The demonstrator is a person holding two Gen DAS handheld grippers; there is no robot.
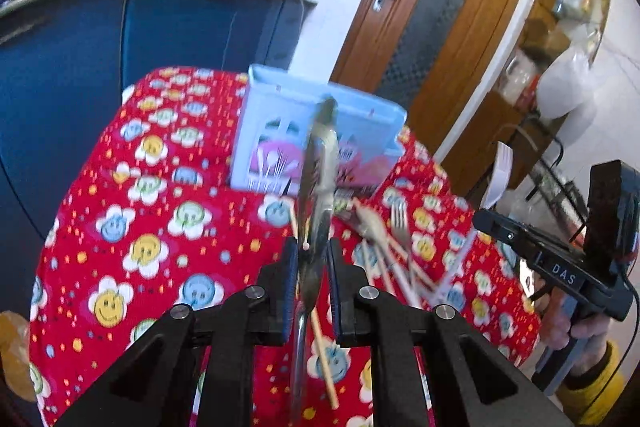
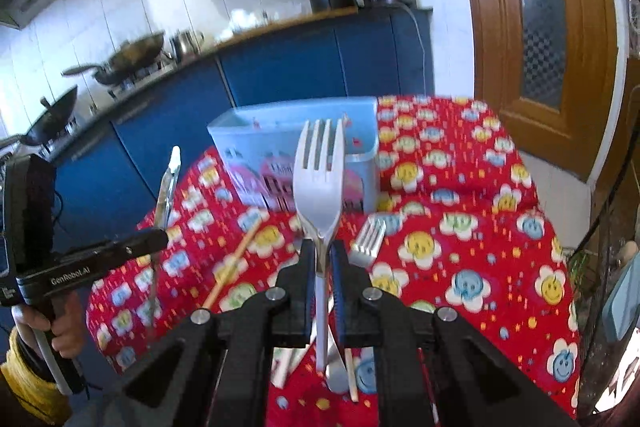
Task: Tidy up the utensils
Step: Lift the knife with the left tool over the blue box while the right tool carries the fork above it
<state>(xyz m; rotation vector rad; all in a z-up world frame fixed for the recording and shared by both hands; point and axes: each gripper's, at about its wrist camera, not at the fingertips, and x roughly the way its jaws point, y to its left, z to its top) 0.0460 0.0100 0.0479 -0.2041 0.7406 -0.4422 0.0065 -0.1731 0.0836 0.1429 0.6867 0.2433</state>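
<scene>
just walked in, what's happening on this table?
A person holds a handheld gripper in each hand, sorting utensils. The left gripper is shut on a metal spoon, seen edge-on; the right gripper is shut on a fork, tines up. Both utensils are held above the red flowered tablecloth, in front of the light blue utensil holder. More forks and chopsticks lie loose on the cloth.
</scene>
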